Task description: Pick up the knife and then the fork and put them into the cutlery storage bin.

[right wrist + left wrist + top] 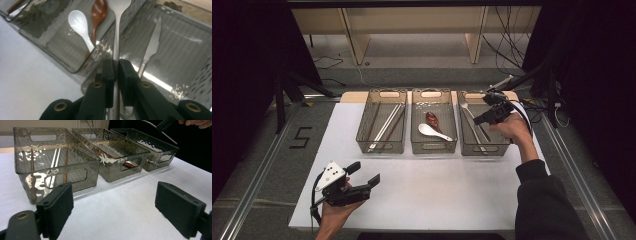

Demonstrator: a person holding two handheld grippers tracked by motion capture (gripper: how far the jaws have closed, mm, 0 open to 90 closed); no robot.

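The right gripper [116, 68], jaws clenched on a fork [117, 32], carries it above the right bin [467, 145]; next comes lowering and release, while the left gripper [362, 175] waits released.

A white-topped table [422, 185] carries three clear bins [381, 128] — side by side.
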